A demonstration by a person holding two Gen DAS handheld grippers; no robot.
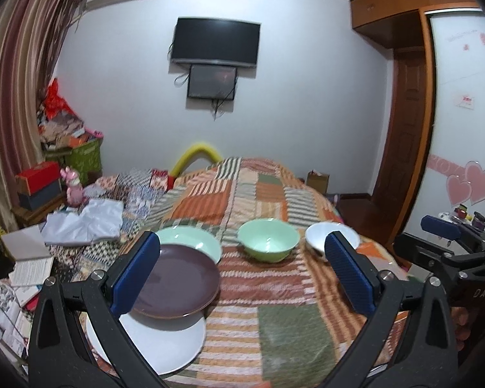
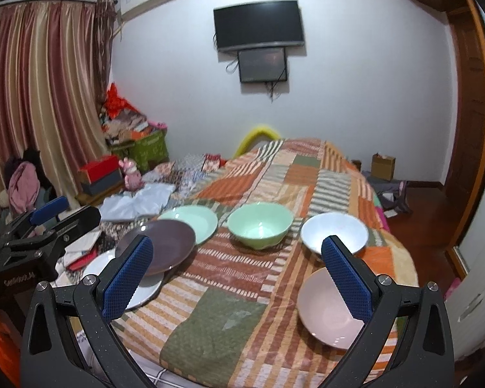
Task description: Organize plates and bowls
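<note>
Where it overlaps white plate [image 1: 165, 346]: glossy round purple plate [image 1: 177, 279]; tilted.

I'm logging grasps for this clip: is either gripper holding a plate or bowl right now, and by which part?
Nothing is held. The left gripper and right gripper are both open and empty above the bed.
</note>
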